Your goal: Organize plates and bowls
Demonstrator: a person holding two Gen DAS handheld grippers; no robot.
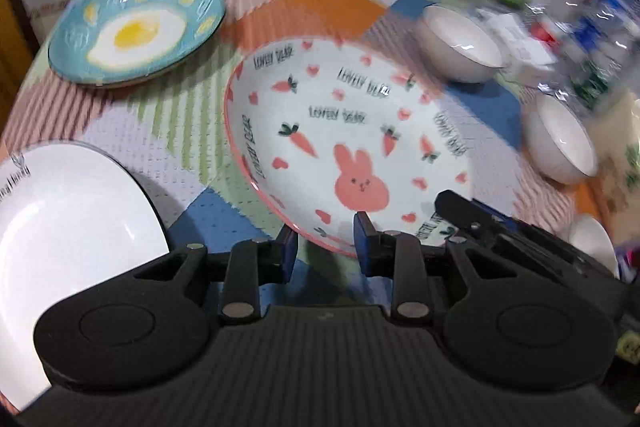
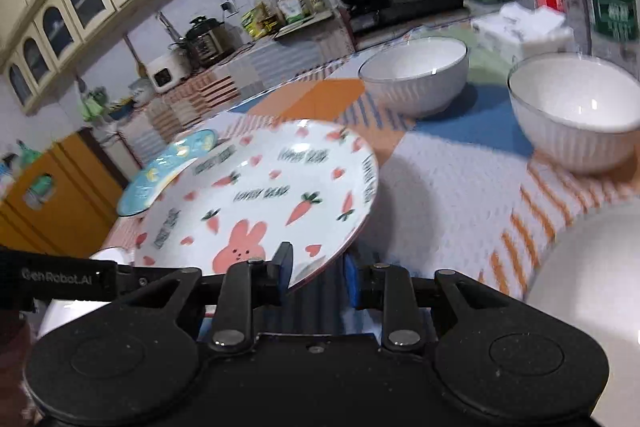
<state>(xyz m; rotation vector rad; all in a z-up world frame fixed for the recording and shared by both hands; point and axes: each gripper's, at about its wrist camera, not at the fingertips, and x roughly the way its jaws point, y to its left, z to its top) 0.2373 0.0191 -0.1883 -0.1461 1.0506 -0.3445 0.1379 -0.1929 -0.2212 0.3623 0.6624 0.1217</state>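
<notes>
Left gripper (image 1: 325, 243): matte black plastic body with a ribbed, grooved top plate behind the jaws. Two rounded lobes flank the plate, each with a raised oval disc. Two black link arms run forward from the plate to the jaws, each with a silver round pin at both ends. Fingers (image 1: 366, 239) are black with blue pads on the inner faces.

Right gripper (image 2: 316, 267): same build, with a speckled black surface, silver pins on the link arms and one small screw at mid-plate. Blue pads (image 2: 350, 279) on the fingers. To the left of its jaws, a black bar printed "GenRobot.AI" in grey.
</notes>
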